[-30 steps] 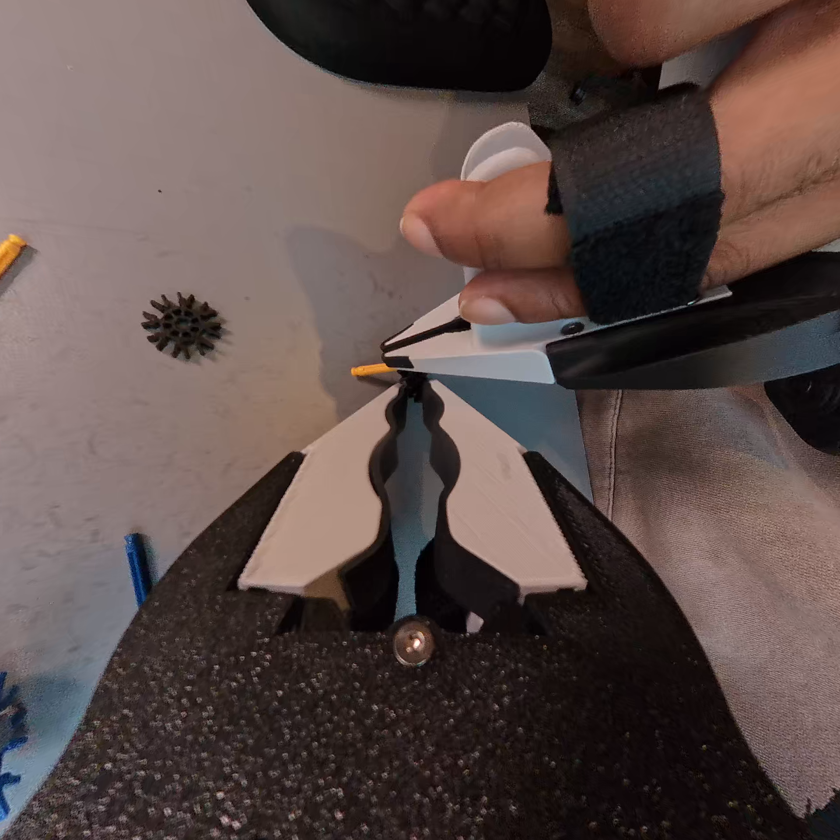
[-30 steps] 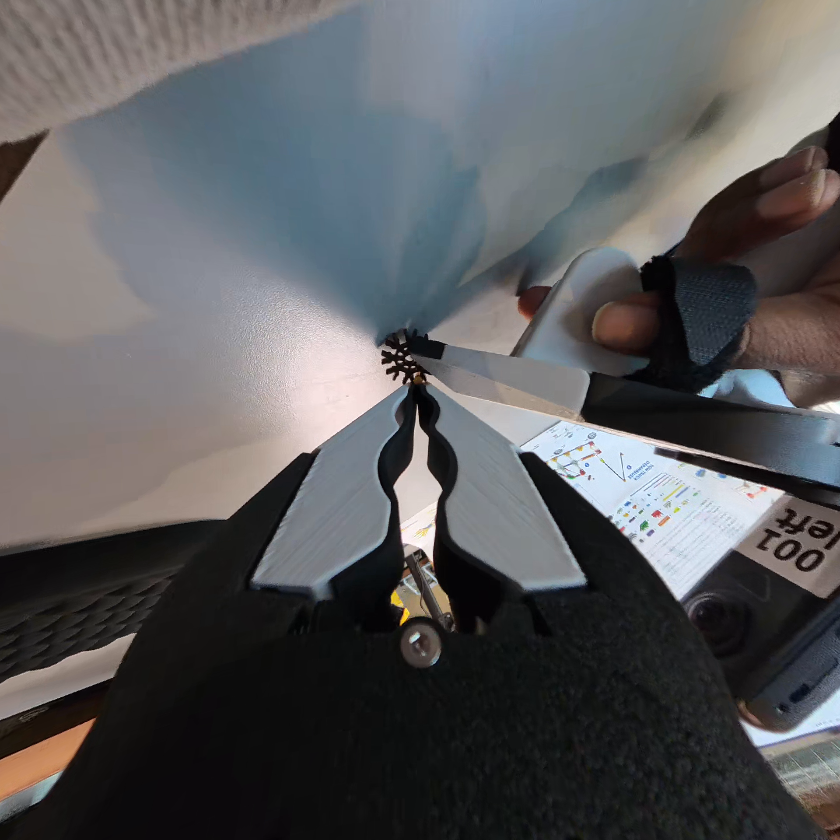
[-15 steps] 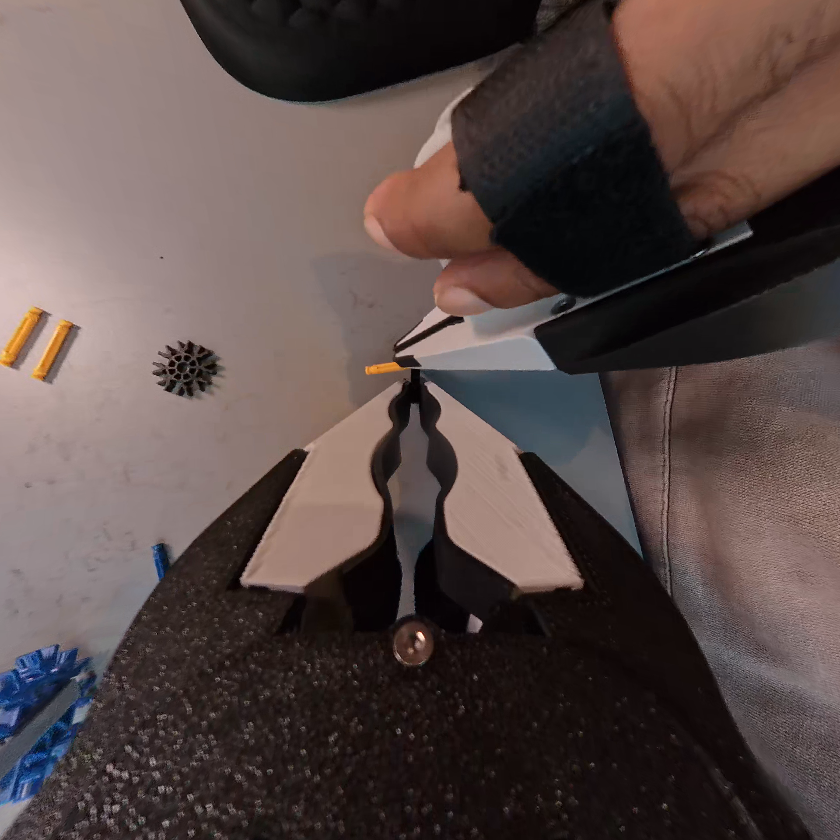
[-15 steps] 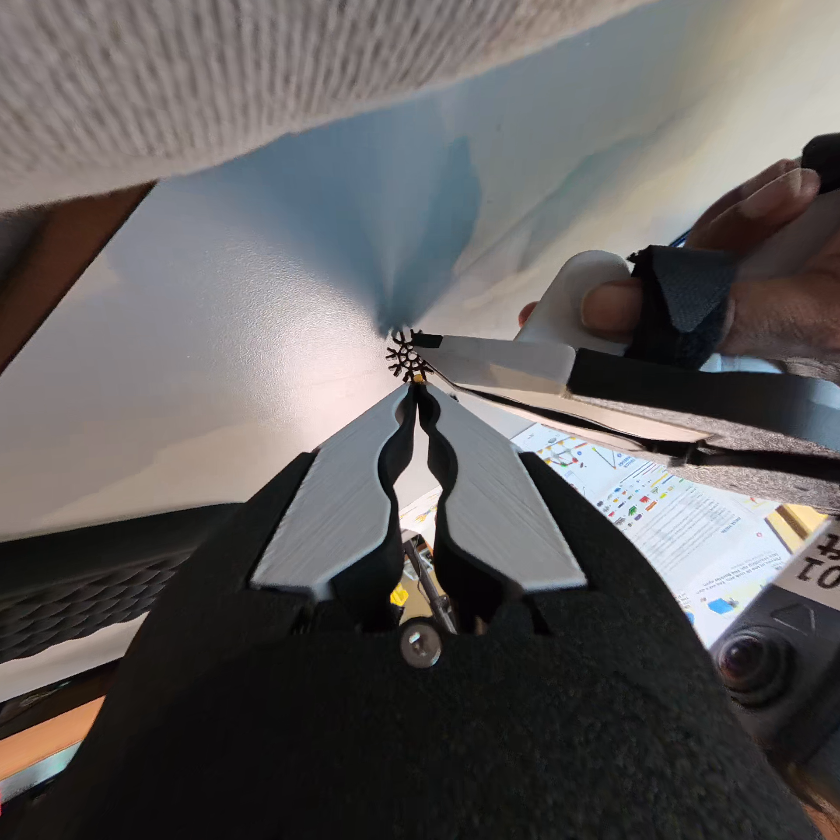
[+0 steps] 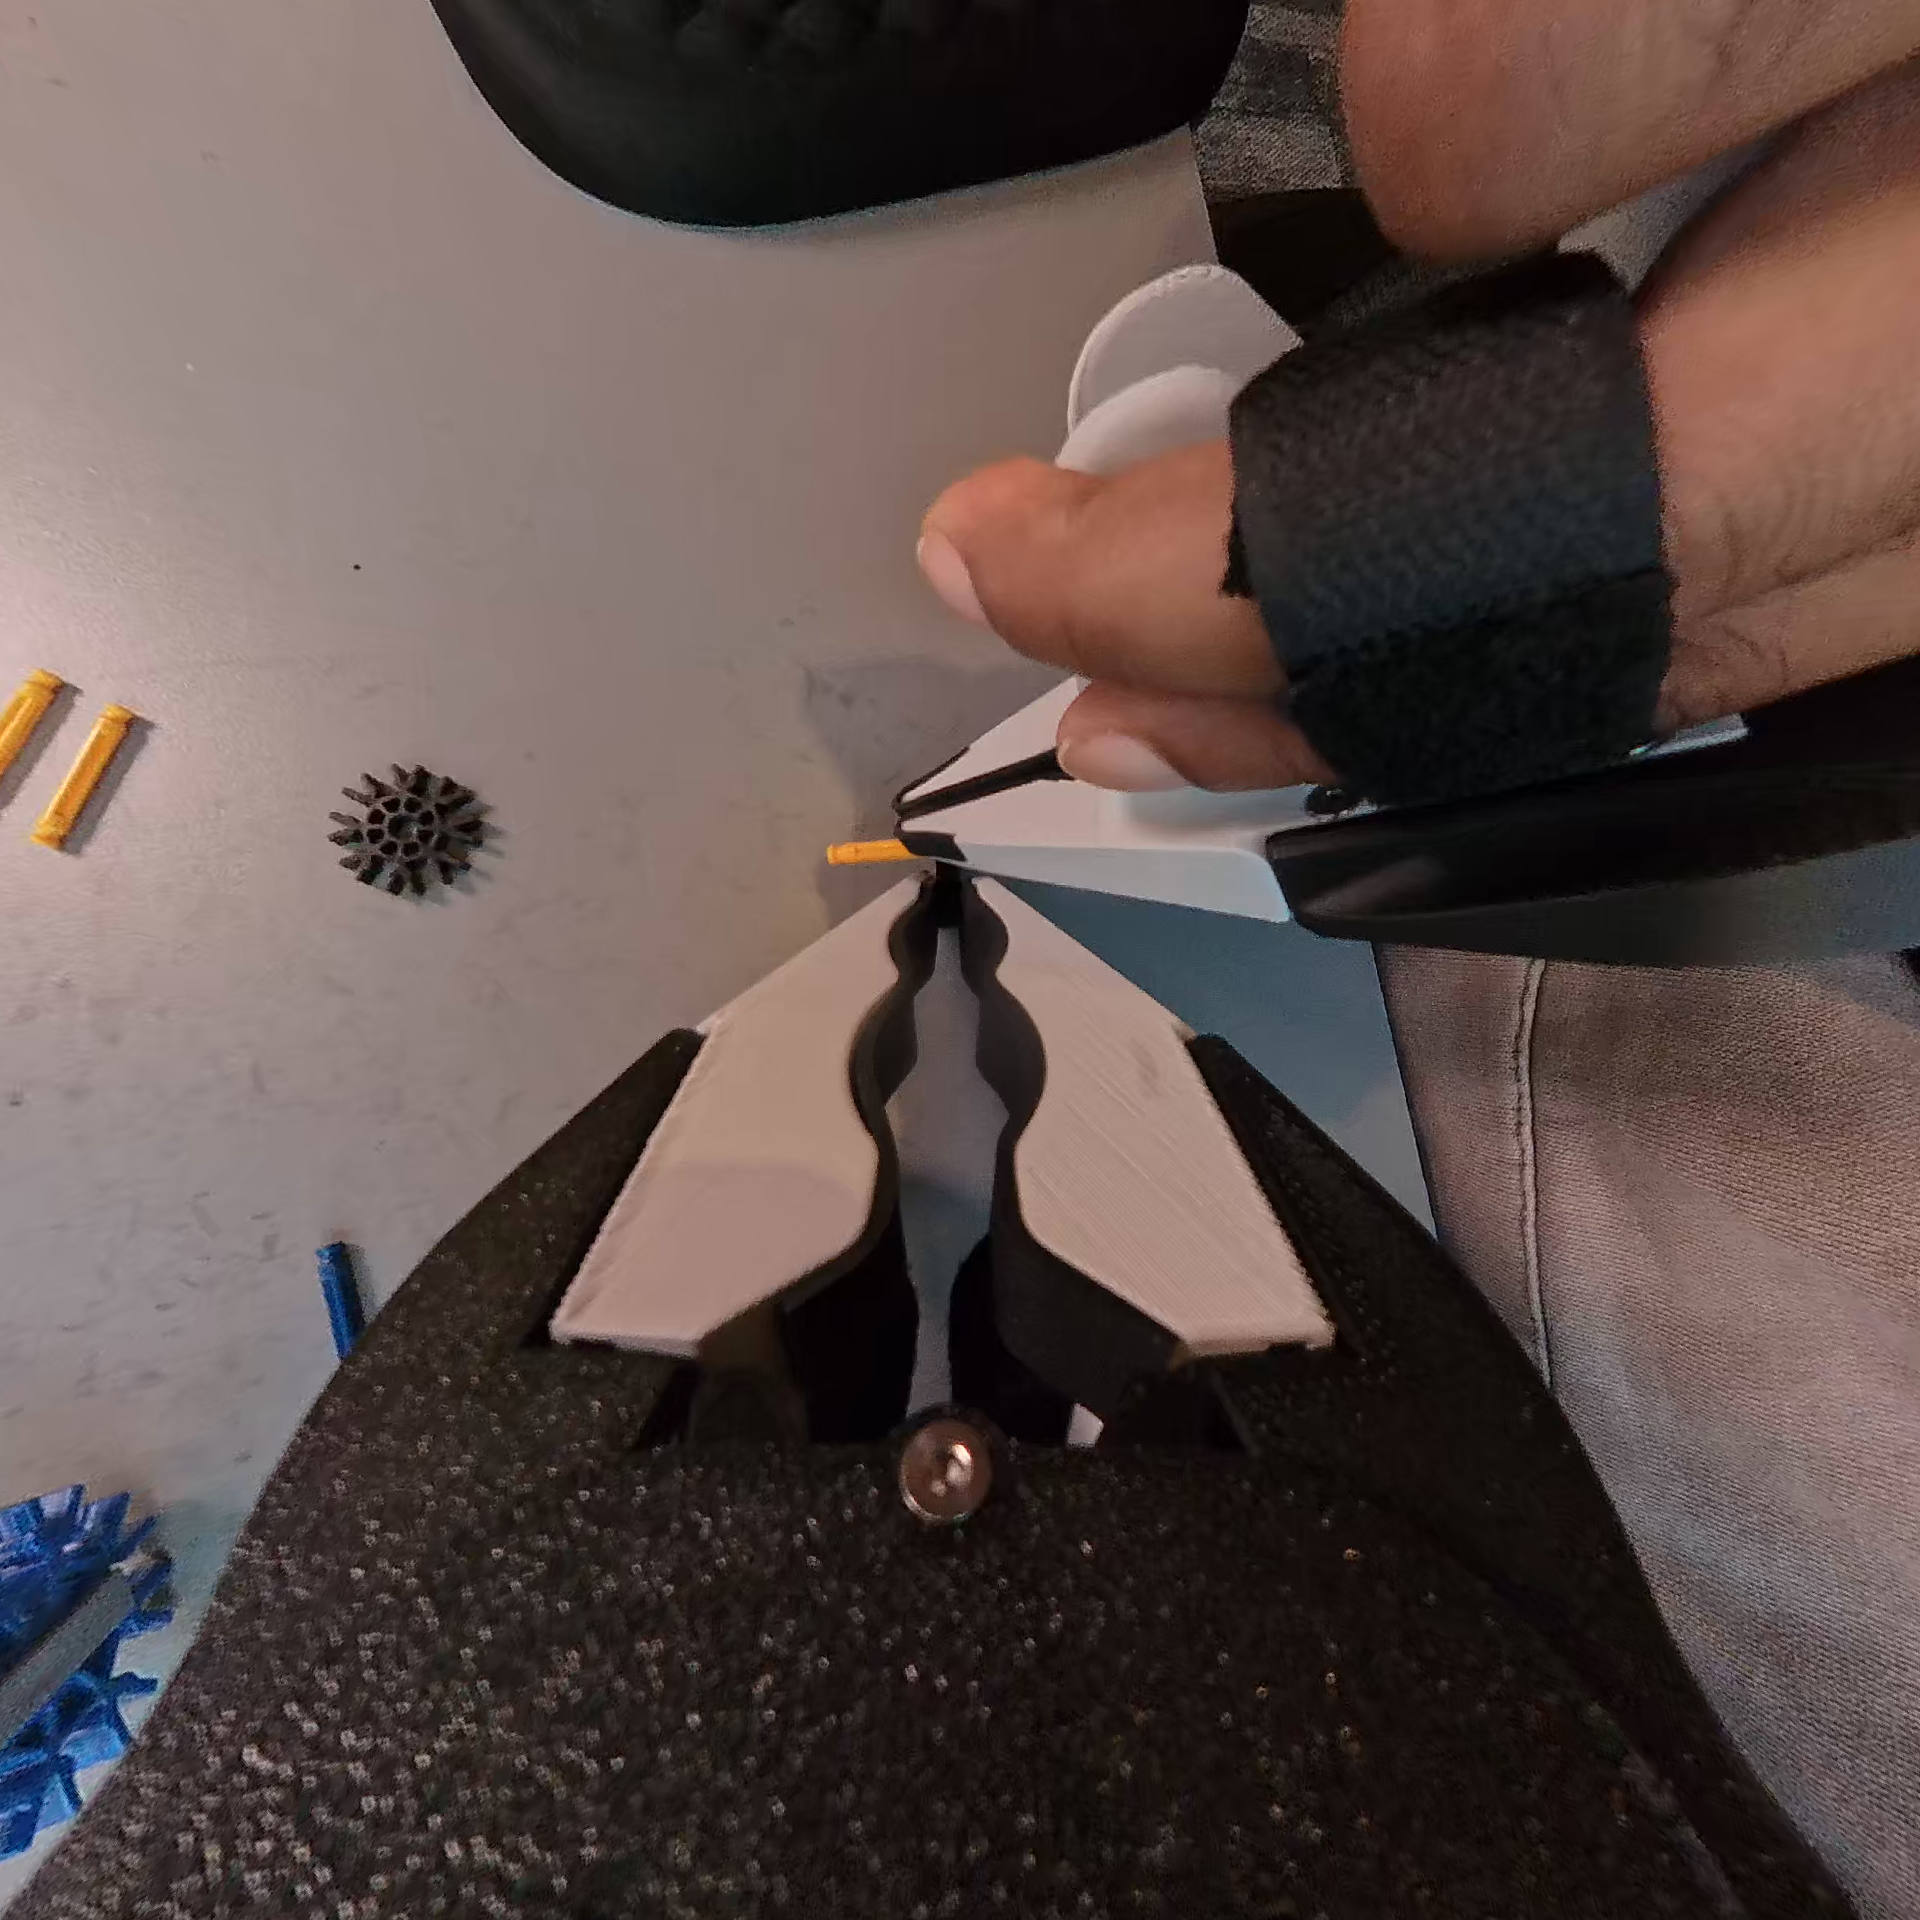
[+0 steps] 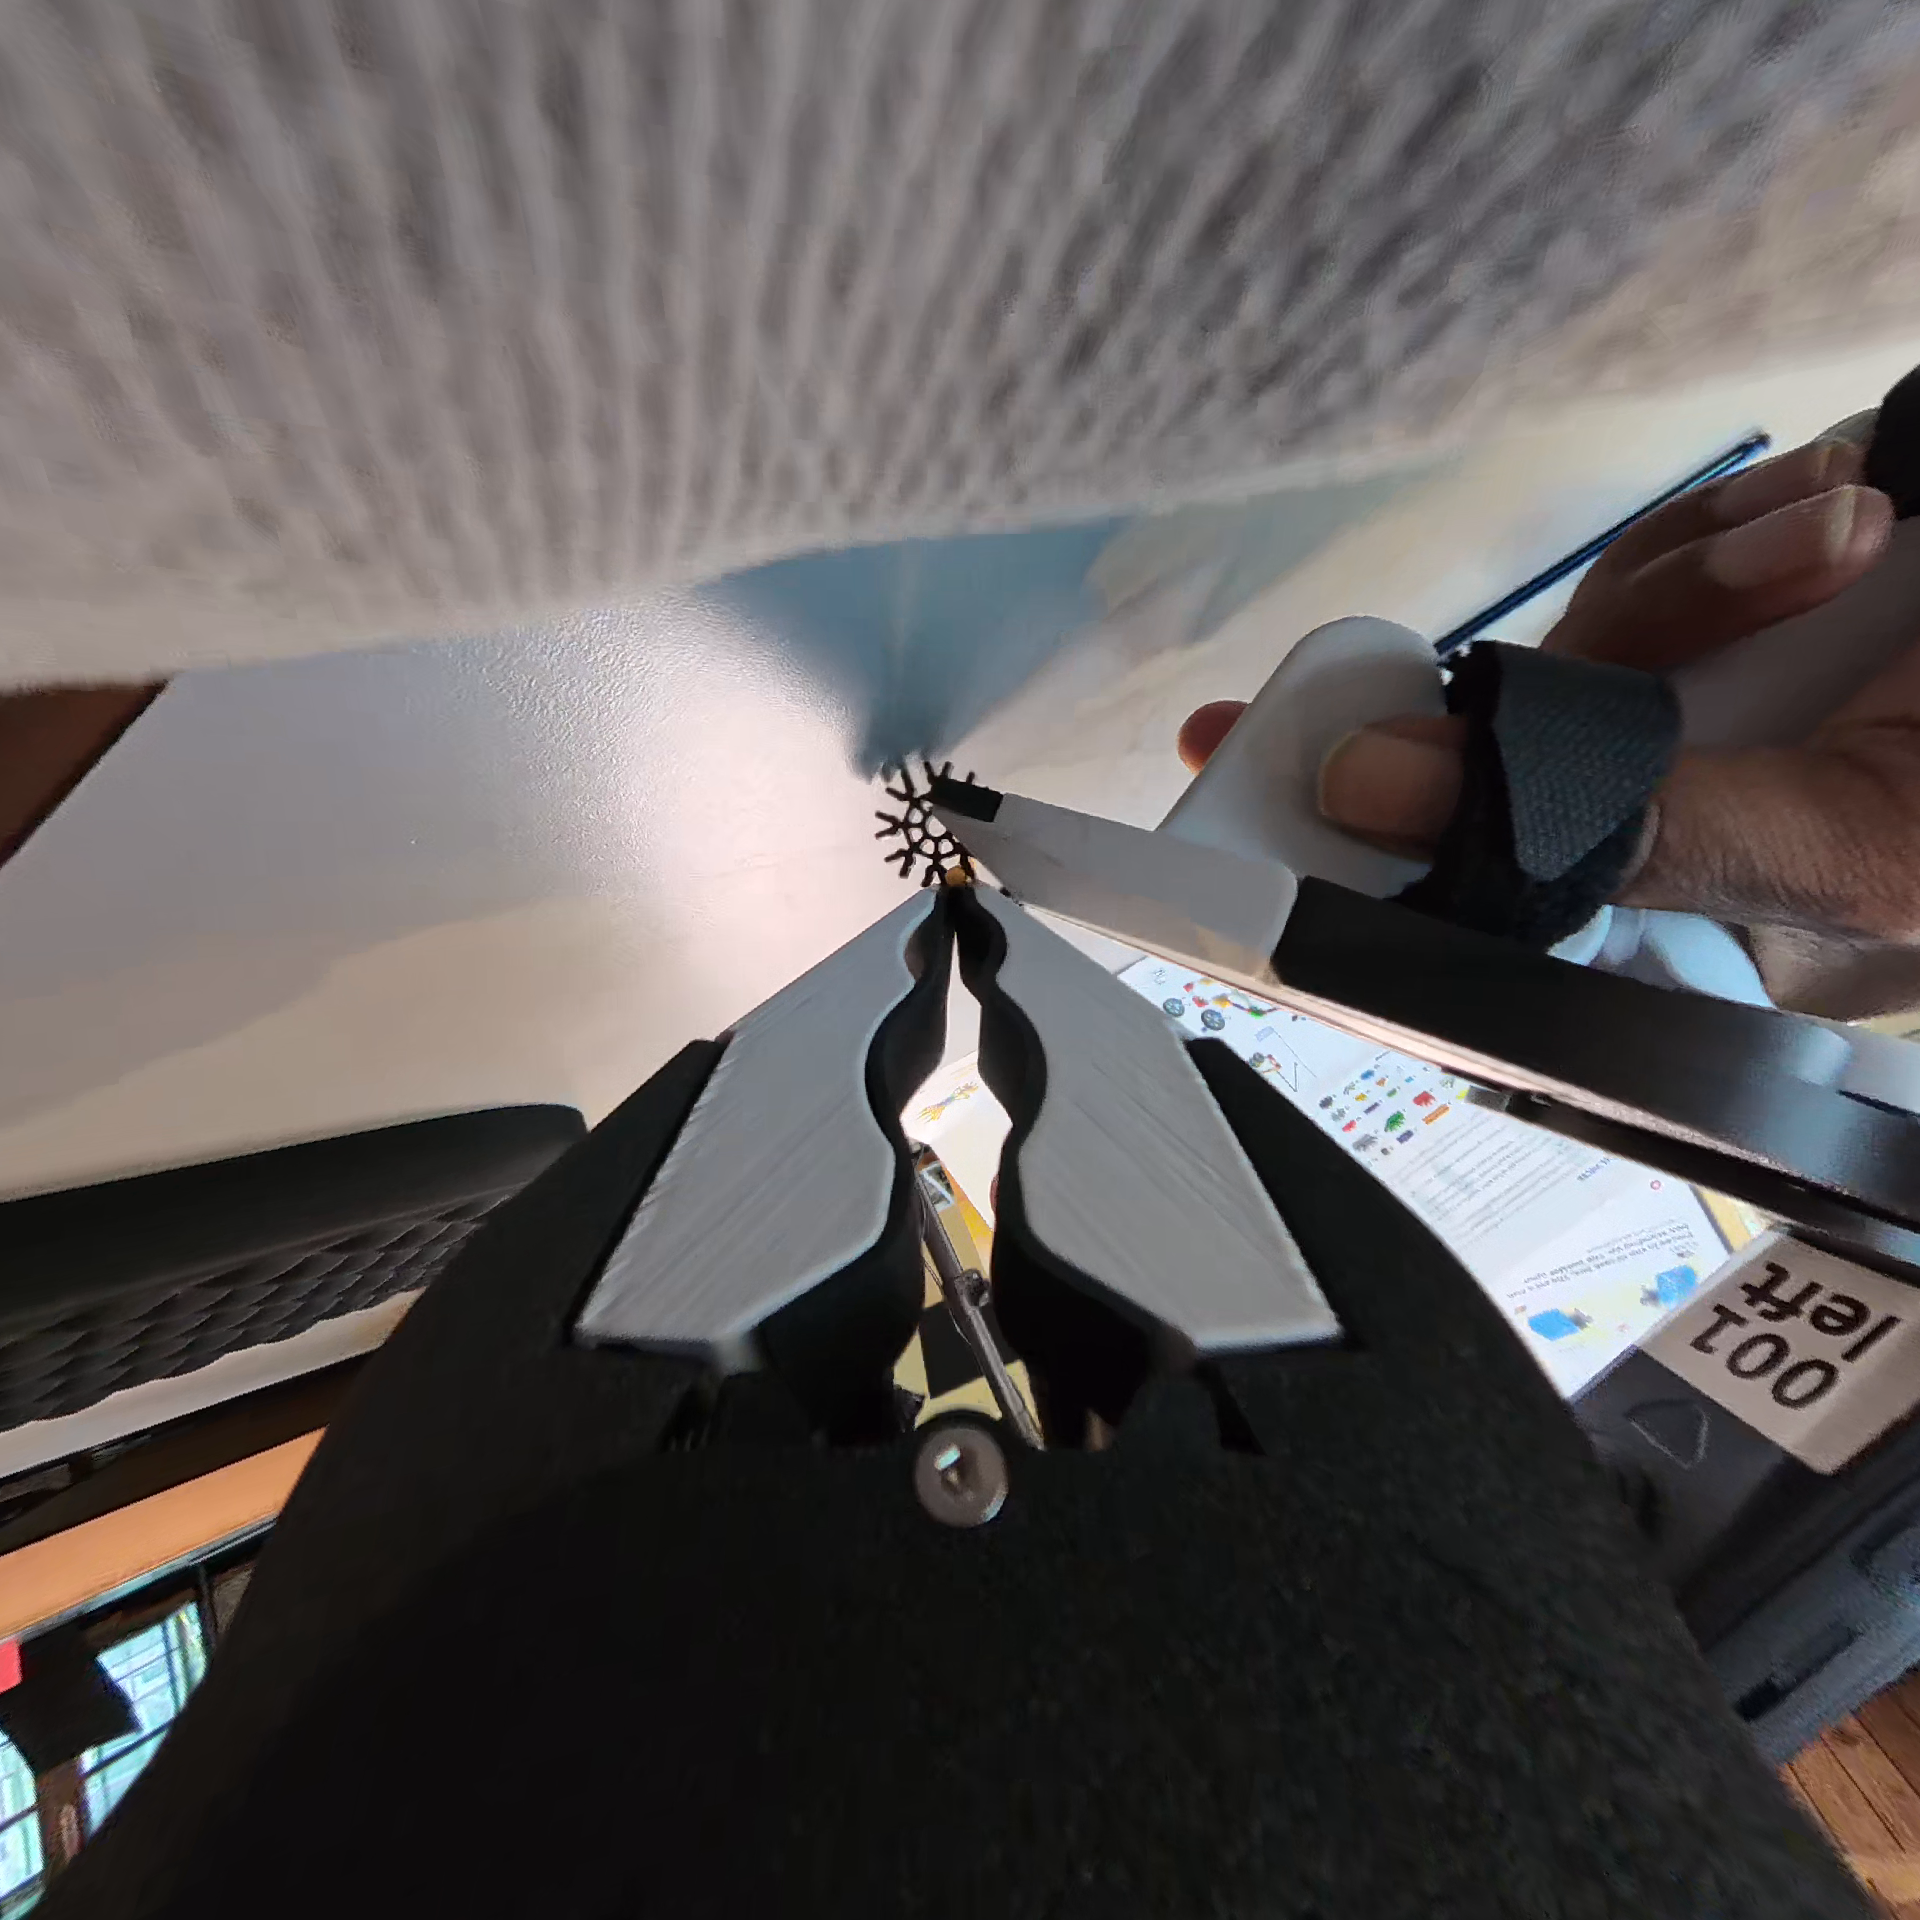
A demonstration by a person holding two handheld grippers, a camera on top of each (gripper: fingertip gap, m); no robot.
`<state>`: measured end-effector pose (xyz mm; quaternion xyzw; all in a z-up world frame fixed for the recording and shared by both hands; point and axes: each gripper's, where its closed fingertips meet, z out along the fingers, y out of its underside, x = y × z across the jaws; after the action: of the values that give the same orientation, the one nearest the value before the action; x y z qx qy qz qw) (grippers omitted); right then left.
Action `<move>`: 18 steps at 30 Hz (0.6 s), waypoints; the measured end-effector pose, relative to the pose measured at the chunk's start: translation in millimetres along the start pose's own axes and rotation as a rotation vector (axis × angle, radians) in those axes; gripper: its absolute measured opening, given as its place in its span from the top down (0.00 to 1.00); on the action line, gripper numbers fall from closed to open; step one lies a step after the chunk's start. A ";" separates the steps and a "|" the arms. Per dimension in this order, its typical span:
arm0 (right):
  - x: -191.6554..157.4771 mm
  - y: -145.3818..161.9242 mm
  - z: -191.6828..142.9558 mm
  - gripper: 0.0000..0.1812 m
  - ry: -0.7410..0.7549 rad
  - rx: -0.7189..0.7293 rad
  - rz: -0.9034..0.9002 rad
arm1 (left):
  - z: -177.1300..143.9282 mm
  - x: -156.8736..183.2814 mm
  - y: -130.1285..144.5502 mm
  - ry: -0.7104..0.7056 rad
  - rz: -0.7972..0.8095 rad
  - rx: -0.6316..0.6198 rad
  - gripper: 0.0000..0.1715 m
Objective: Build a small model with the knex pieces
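Observation:
In the left wrist view my left gripper [image 5: 943,896] is shut, pinching a small black snowflake-shaped connector that is seen edge-on at its tips. The same connector shows flat in the right wrist view [image 6: 914,826], held by the left gripper coming in from the right. My right gripper [image 6: 956,896] is shut on a short yellow rod [image 6: 956,876], seen end-on and touching the connector's lower rim. In the left wrist view the rod [image 5: 868,853] sticks out leftwards from the right gripper's tips, just above my left fingertips [image 5: 914,914]. Both are held above the grey table [image 5: 520,468].
On the table lie a black toothed connector [image 5: 408,829], two yellow rods [image 5: 83,774], a blue rod [image 5: 338,1294] and blue connectors [image 5: 62,1621]. A black object [image 5: 831,94] lies at the far edge. A grey trouser leg [image 5: 1662,1351] is at the right. A printed sheet [image 6: 1455,1143] lies below. Less than 4 cm separates the two grippers' tips. Both grippers' tips are roughly 15 centimeters from the black object [image 5: 831,94].
Both grippers stay shut on their pieces, tips together. The views have shifted: the two yellow rods come into the left view, and knit fabric fills more of the top of the right view.

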<state>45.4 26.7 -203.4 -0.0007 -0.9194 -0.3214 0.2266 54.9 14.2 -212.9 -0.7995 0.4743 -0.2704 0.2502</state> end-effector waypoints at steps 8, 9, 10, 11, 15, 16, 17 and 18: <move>0.0 -0.8 -5.3 1.00 -0.039 0.034 0.129 | 0.4 5.6 2.4 0.008 0.038 0.000 1.00; -0.4 0.1 -5.2 1.00 -0.051 0.067 0.239 | 0.3 5.9 2.7 0.013 0.042 0.007 1.00; -2.3 1.5 -5.3 1.00 -0.072 0.107 0.352 | 0.0 5.7 3.0 0.020 0.041 0.015 0.99; -3.9 5.7 -4.8 0.98 -0.087 0.139 0.457 | -0.7 4.4 3.1 0.025 0.037 0.024 0.99; -2.7 23.5 -7.8 0.92 -0.094 0.298 0.878 | -6.3 0.1 1.0 0.074 0.000 0.070 0.99; -0.7 23.5 -11.3 0.90 -0.095 0.363 0.978 | -8.2 -0.6 -0.1 0.086 -0.008 0.082 0.99; 2.7 22.3 -15.9 0.88 -0.083 0.436 1.063 | -10.7 -1.1 -2.2 0.099 -0.019 0.100 0.99; 6.4 20.8 -20.7 0.86 -0.063 0.503 1.133 | -13.9 -0.6 -5.2 0.122 -0.036 0.122 0.99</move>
<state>51.3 30.0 -174.2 -0.4446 -0.8301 0.0754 0.3280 48.7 14.9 -199.4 -0.7731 0.4570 -0.3517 0.2643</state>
